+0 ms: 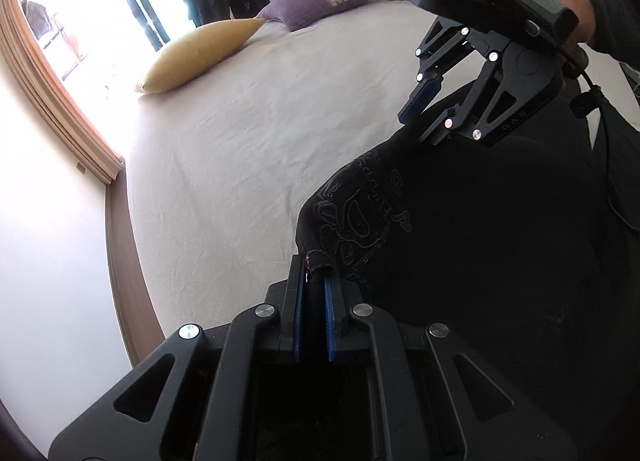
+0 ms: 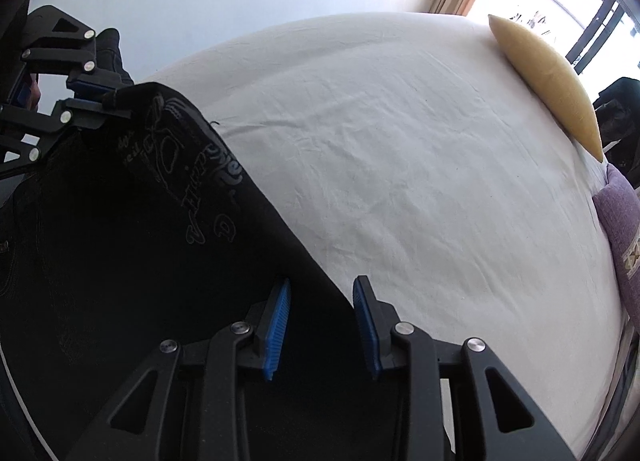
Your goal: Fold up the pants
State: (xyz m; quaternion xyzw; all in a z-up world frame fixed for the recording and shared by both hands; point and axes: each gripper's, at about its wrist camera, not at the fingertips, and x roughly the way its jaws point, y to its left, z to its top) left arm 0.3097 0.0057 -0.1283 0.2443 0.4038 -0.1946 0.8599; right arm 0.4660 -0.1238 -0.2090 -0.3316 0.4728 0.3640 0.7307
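While the left wrist view shows my left hand-held gripper [image 1: 314, 281] pinching the hem corner of the black pants [image 1: 460, 245] above the bed [image 1: 248, 133], they drape soft and limp. From the right wrist, my right hand-held gripper [image 2: 320, 321] stands spread astride the pants' edge; I'd clamp that hem.

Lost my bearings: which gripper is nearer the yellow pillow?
Right. The right gripper sits toward the yellow pillow; the left gripper holds the pants farther away.
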